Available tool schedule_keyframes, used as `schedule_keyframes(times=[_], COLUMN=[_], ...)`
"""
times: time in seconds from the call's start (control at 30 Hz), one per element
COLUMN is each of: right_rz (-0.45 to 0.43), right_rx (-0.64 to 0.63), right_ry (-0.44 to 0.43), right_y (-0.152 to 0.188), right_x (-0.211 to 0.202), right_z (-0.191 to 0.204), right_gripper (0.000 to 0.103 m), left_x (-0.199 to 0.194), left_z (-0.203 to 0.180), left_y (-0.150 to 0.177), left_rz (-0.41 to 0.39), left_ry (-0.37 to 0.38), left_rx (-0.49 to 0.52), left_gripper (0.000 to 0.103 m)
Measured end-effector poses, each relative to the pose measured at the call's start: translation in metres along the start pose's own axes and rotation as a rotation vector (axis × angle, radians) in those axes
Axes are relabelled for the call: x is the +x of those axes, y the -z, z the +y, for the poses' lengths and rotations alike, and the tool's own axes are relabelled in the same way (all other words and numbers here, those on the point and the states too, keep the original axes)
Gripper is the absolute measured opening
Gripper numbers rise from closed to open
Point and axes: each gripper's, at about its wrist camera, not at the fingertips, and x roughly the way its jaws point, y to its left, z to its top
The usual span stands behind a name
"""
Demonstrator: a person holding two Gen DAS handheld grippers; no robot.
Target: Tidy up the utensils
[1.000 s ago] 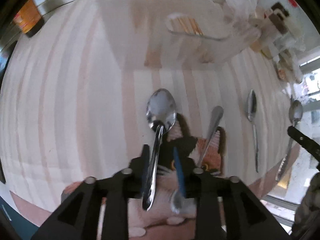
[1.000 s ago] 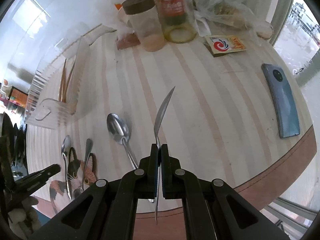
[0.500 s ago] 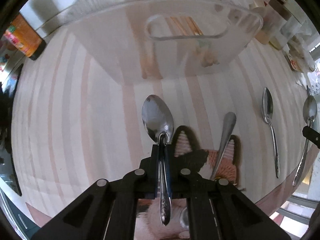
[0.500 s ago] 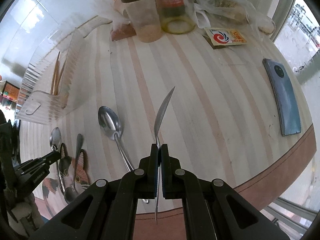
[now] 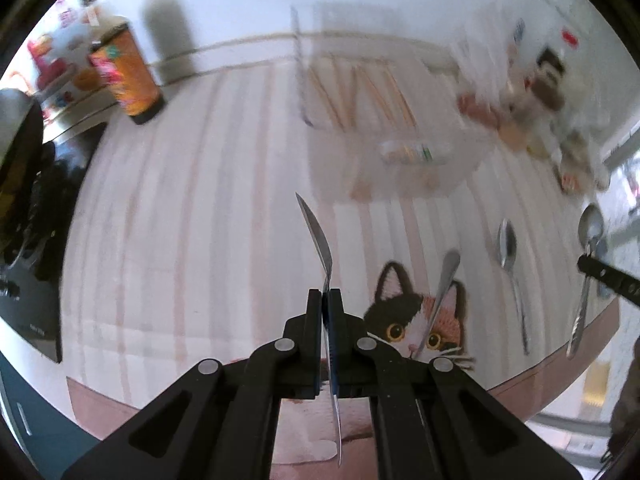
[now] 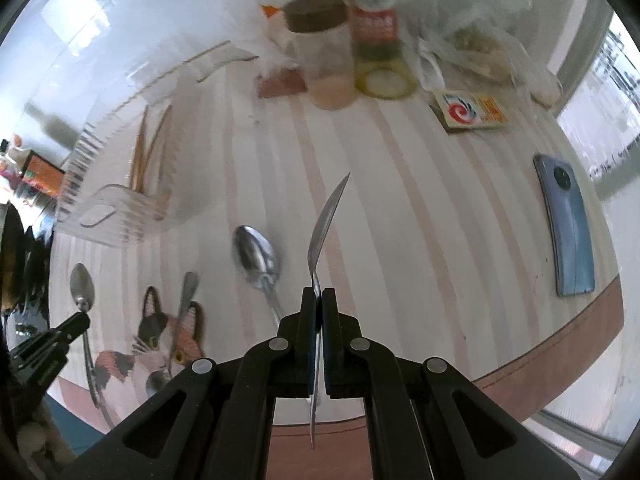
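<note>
From the left wrist view, a clear plastic organizer tray (image 5: 384,120) sits on the striped tablecloth (image 5: 200,220) and holds wooden chopsticks (image 5: 360,96) lying lengthwise inside it (its far wall is blurred). The left gripper (image 5: 325,300) is clamped on a spoon (image 5: 320,240) seen edge-on, bowl pointing toward the tray, lifted off the cloth. To its right a utensil handle (image 5: 446,280) lies across a cat-face mat (image 5: 420,316), and a second spoon (image 5: 510,264) rests on the cloth beyond. An orange can (image 5: 128,80) stands far left; blurred jars crowd the far right.

From the right wrist view, the same tray (image 6: 120,188) lies at left with the chopsticks (image 6: 152,152) inside. The right gripper (image 6: 319,300) pinches another spoon (image 6: 326,224) edge-on, held above the cloth. Just left of it a loose spoon (image 6: 256,258) lies bowl-up on the cloth. A brown-lidded jar (image 6: 324,52) and a red-labelled bottle (image 6: 378,40) stand at the far edge, a sachet (image 6: 472,112) beside them, and a phone (image 6: 568,224) lies well to the right.
</note>
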Motion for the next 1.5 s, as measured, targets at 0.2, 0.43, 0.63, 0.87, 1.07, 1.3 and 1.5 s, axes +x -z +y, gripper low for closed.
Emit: schedule_keyframes(times=[0.2, 0.43, 0.63, 0.87, 1.07, 1.3, 1.5], right_rz=[-0.039, -0.103, -0.131, -0.076, 0.01, 0.0, -0.069], right_rx=[-0.046, -0.108, -0.161, -0.174, -0.223, -0.204, -0.141], right_ry=[-0.06, -0.187, -0.24, -0.242, -0.234, -0.225, -0.184], right_y=[-0.015, -0.051, -0.103, -0.152, -0.163, -0.158, -0.143], right_x=[-0.02, -0.047, -0.045, -0.008, 0.024, 0.022, 0.0], right_z=[0.025, 0.074, 0.124, 0.159, 0.177, 0.157, 0.101], right_gripper=[0.002, 0.002, 0.002, 0.002, 0.004, 0.019, 0.041], left_x=[-0.048, -0.079, -0.058, -0.005, 0.01, -0.015, -0.044], left_z=[0.013, 0.001, -0.009, -0.003, 0.003, 0.004, 0.014], left_y=[-0.032, -0.102, -0.166, -0.202, -0.205, -0.19, -0.147], left_rz=[-0.116, -0.196, -0.178, -0.073, -0.017, -0.11, -0.279], left_ry=[0.031, 0.143, 0.16, 0.135, 0.12, -0.048, -0.217], left_rx=[-0.072, -0.125, -0.124, -0.136, -0.154, -0.123, -0.129], left_gripper=[0.0, 0.0, 0.0, 0.001, 0.003, 0.028, 0.089])
